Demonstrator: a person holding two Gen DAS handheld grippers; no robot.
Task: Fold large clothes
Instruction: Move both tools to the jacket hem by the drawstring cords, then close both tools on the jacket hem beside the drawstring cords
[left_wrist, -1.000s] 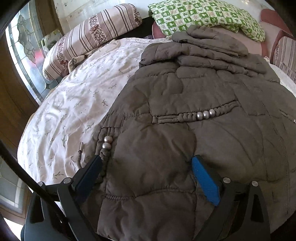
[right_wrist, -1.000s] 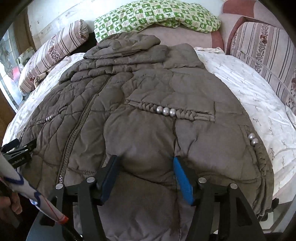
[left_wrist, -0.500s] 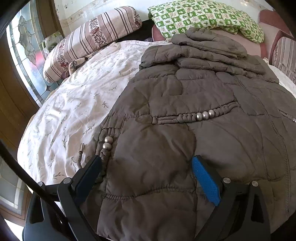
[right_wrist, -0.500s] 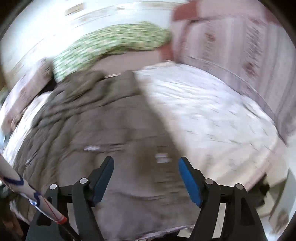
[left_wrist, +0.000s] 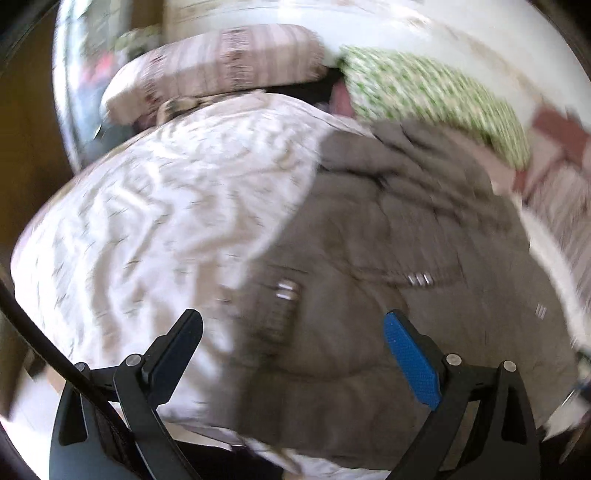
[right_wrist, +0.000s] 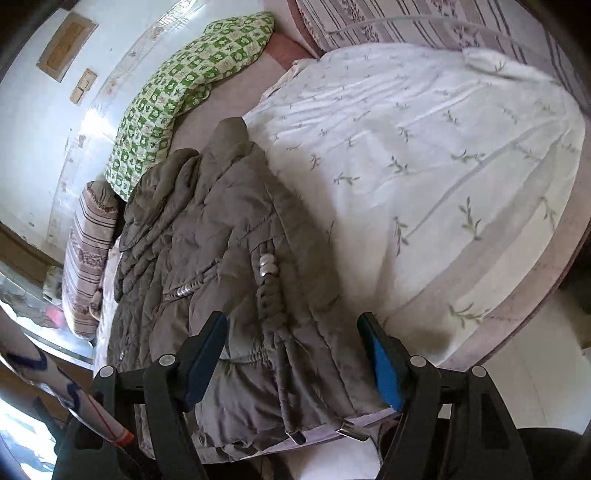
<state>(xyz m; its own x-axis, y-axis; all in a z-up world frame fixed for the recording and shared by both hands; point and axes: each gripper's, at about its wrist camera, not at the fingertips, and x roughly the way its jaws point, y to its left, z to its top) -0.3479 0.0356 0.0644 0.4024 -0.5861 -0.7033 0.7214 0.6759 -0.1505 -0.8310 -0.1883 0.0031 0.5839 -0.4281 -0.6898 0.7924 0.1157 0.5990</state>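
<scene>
- My right gripper (right_wrist: 293, 356) hangs over the near right corner of the padded brown coat (right_wrist: 221, 236), its jaws spread wide and holding nothing; the hem and the braided side cord (right_wrist: 271, 295) lie between the two fingers.
- My left gripper (left_wrist: 291, 354) is over the near left edge of the same coat, jaws just as wide apart and empty. Its view is smeared by motion, so I cannot tell exactly where the hem sits under it.
- Just past the right fingers, the cord's metal tips (right_wrist: 351, 432) dangle at the bed edge. If I close on those instead of the quilted fabric, I judge the corner would slip out as soon as I lift.
- The coat lies flat on the white floral bedspread (right_wrist: 424, 155), hem near me, hood end far. The padding is thick and slippery-looking; a shallow pinch may catch only the top layer, and the fold would drag crooked.
- I could also catch the bedspread along with the hem, since they lie touching at the edge.
- The silver beads (right_wrist: 266, 263) sit mid-coat, farther on; clamping over them would give a poor hold.
- Farthest off, the green checked pillow (right_wrist: 184, 85) and the striped bolster (right_wrist: 88, 251) crowd the coat's far end, so a long fold could land on them.
</scene>
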